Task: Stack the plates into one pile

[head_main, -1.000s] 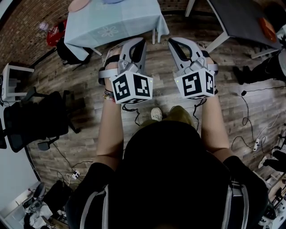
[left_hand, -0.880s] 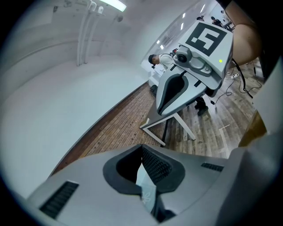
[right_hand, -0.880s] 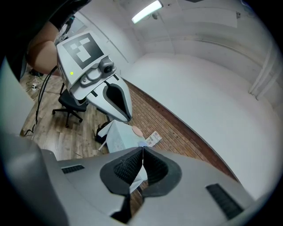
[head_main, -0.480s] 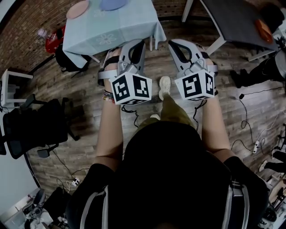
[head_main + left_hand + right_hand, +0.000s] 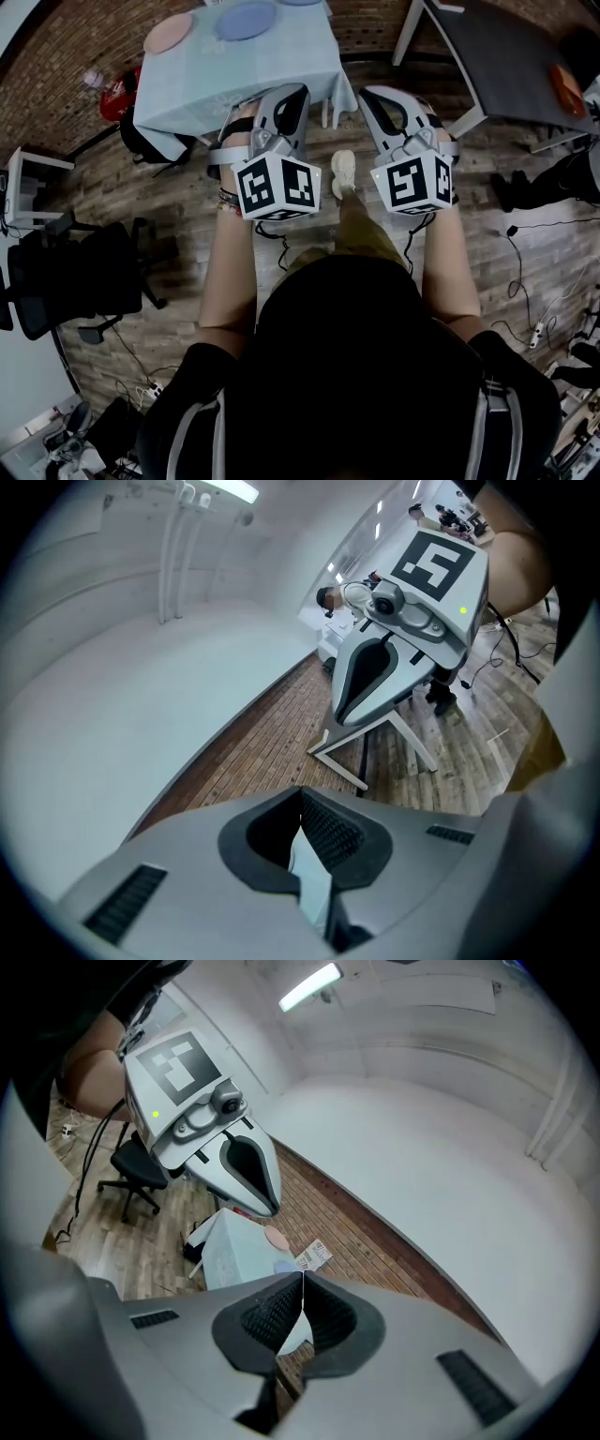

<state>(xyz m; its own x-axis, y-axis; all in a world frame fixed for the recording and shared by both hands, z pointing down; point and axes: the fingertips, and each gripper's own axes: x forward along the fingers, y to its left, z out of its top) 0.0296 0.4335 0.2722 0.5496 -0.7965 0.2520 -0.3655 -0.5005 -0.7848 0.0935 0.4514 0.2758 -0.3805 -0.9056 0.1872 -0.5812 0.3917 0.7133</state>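
- The plates lie apart on the table, which is covered by a pale blue cloth; it stands ahead of the person, well apart from both grippers
- At least two show: a pink plate near the left corner and a blue plate just beside it
- The left gripper has its jaws pressed together on nothing, and the right gripper likewise, pads meeting, empty
- The plates are probably stiff, light and smooth, so likely slippery; whether they would break I cannot tell
- The near rim looks the best place to pinch each one
- No brand or readable words; only black-and-white square markers on the gripper cubes
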